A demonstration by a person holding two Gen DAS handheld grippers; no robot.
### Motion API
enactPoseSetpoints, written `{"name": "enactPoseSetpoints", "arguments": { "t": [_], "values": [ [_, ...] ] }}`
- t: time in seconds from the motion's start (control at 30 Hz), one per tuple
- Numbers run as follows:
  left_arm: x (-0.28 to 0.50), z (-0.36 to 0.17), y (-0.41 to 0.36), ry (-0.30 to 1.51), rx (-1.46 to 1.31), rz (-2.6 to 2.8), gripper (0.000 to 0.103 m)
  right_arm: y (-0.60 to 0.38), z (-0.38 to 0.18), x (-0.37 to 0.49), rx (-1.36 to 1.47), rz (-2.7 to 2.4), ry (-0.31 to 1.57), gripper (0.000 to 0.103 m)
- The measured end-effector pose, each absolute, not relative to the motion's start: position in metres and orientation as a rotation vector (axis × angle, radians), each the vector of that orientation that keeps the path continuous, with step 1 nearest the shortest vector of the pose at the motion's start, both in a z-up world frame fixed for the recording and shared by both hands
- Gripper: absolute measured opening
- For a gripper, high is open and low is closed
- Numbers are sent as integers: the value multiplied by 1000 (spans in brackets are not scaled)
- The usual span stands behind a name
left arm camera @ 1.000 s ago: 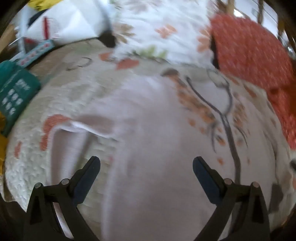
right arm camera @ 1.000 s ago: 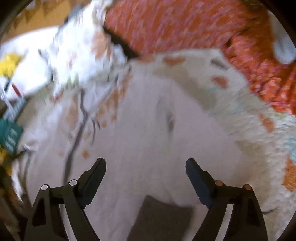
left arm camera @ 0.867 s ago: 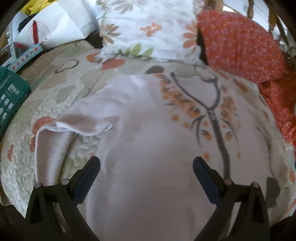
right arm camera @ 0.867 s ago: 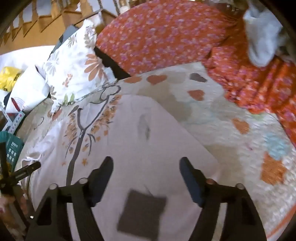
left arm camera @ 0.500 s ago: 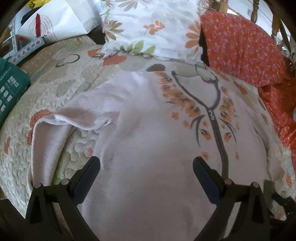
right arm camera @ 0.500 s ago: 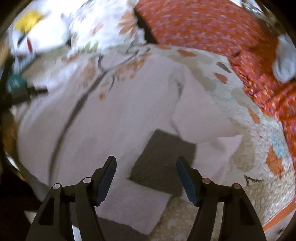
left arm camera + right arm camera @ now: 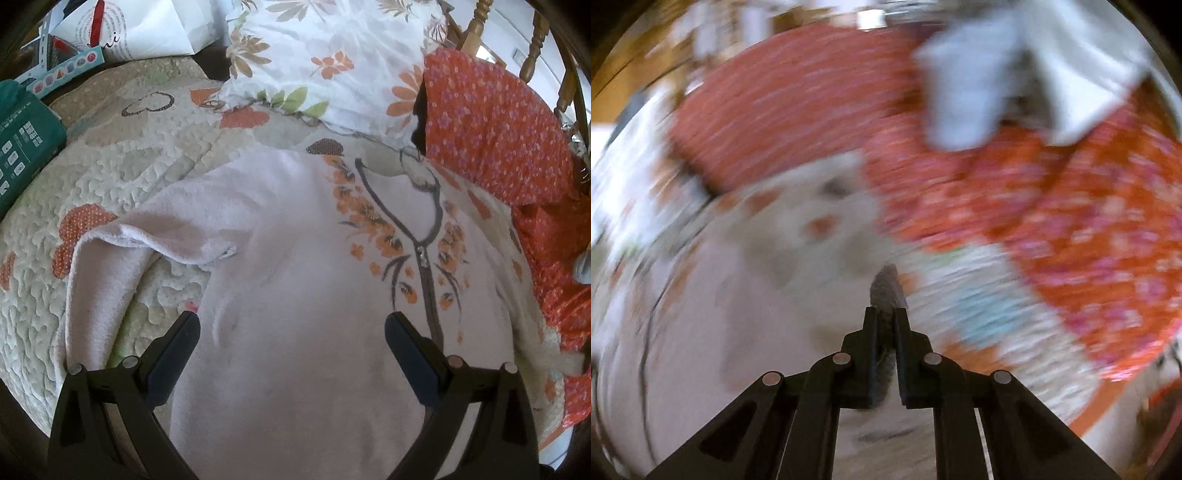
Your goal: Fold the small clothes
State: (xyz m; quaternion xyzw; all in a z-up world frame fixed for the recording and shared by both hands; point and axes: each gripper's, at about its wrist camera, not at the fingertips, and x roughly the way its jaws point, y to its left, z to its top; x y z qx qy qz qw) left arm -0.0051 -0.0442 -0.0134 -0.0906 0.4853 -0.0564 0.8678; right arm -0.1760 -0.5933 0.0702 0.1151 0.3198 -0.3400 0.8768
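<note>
A quilted bedspread (image 7: 122,177) with orange hearts covers the bed, and most of its middle is taken up by the pale pink garment (image 7: 295,295) spread flat on it, its embroidered tree of grey branches and orange blossoms running up toward the neckline. One sleeve (image 7: 103,266) lies out to the side, its edge rolled over on itself. Behind the garment a white floral pillow (image 7: 325,62) leans next to an orange flowered cushion (image 7: 495,125), and a green box (image 7: 26,147) sits at the quilt's far edge beside a white paper bag (image 7: 147,26).

The left gripper (image 7: 291,350) hovers low over the lower part of the garment, pointing along it toward the neckline, jaws spread wide with nothing between them.

The right gripper (image 7: 886,314) is angled downward over the quilt, its view heavily blurred. Its jaws are pressed together, pinching a grey fold of cloth (image 7: 886,288) that sticks up past the tips; it looks like a part of the garment, though the blur keeps me from being sure.
</note>
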Motion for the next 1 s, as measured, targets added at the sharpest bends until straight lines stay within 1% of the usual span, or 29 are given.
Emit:
{"name": "enactPoseSetpoints", "arguments": {
  "t": [0.07, 0.17, 0.33, 0.4, 0.63, 0.83, 1.0],
  "values": [
    [-4, -10, -43, 1004, -201, -118, 100, -626, 81, -181, 270, -792, 654, 9],
    [-1, -6, -40, 981, -212, -109, 100, -649, 94, -180, 289, -890, 661, 9],
    [3, -2, -21, 967, -254, -89, 100, -635, 109, -178, 302, -870, 641, 9],
    [3, 2, -9, 957, -280, -80, 100, -608, 109, -158, 282, -785, 666, 9],
    [0, 22, 60, 886, -378, 36, 100, -451, 96, -71, 309, -300, 767, 9],
    [-1, 30, 117, 836, -458, 151, 100, -328, 57, 28, 358, 25, 873, 9],
    [0, 26, 144, 838, -508, 186, 100, -247, 26, 70, 329, 145, 949, 9]
  ]
}}
